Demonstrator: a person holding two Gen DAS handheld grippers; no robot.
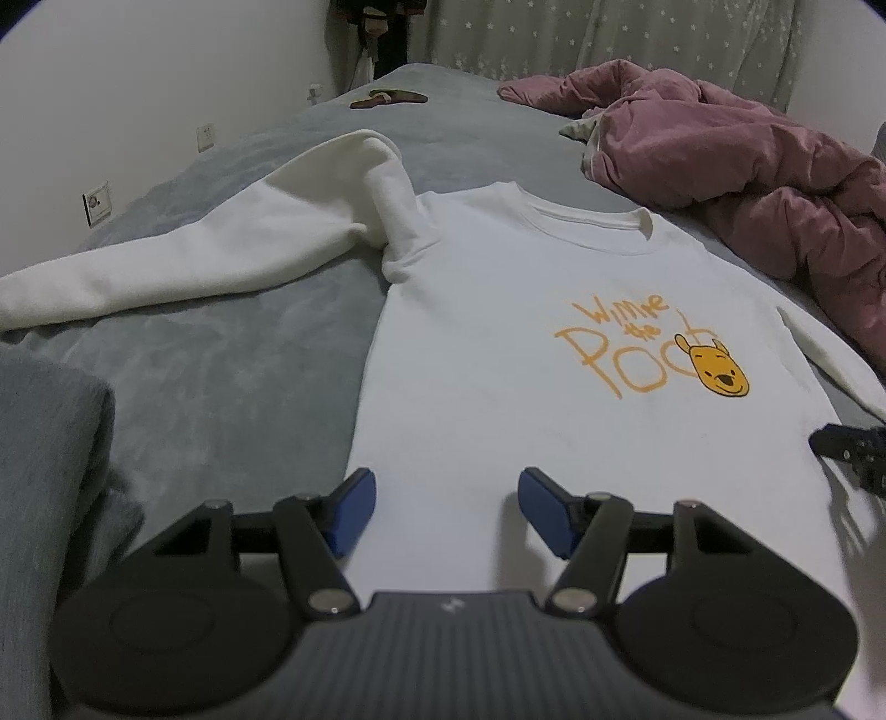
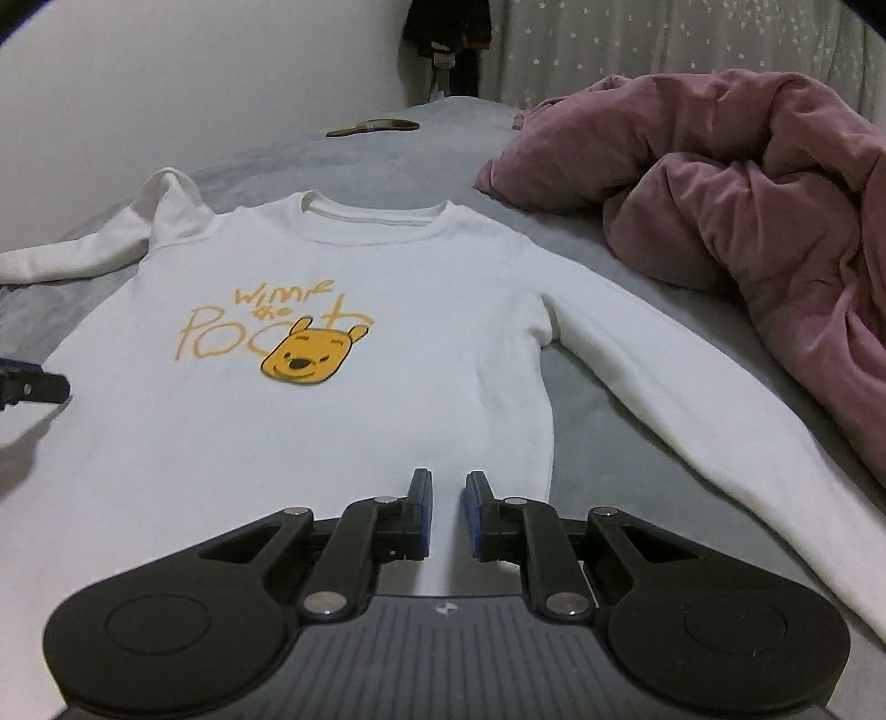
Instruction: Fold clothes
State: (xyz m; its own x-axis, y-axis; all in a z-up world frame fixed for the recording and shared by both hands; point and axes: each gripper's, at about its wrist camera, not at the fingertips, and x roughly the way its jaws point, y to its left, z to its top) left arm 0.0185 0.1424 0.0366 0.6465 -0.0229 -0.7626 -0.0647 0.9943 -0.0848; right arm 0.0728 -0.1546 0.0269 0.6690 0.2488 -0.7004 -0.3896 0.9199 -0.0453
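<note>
**White sweatshirt laid flat on the bed, both tools over its hem**

The white sweatshirt [image 1: 498, 310] lies face up on the grey bed [image 1: 221, 360], neckline toward the far end and hem toward the cameras. Its chest carries an orange "Winnie the Pooh" print [image 2: 277, 332] with a yellow bear face. The sleeve on the left of the views [image 1: 166, 260] runs out sideways across the bedding, bunched into a raised fold at the shoulder; the other sleeve [image 2: 692, 410] lies straight, angled down along the body with a strip of grey bedding showing between them.

The left tool [image 1: 447, 509] sits low over the lower part of the garment near its left edge, its blue-padded fingers spread wide with nothing between them. The right tool [image 2: 447, 512] is over the hem near the right side seam, its fingers drawn close with a narrow gap left (white fabric shows through that gap, and whether the pads touch the cloth cannot be told).

A crumpled pink quilt [image 2: 747, 221] is heaped on the bed just beside the straight sleeve. Farther off, near the far end of the bed, lies a clothes hanger [image 1: 387, 98]. A starred curtain [image 2: 664, 50] hangs behind.
</note>
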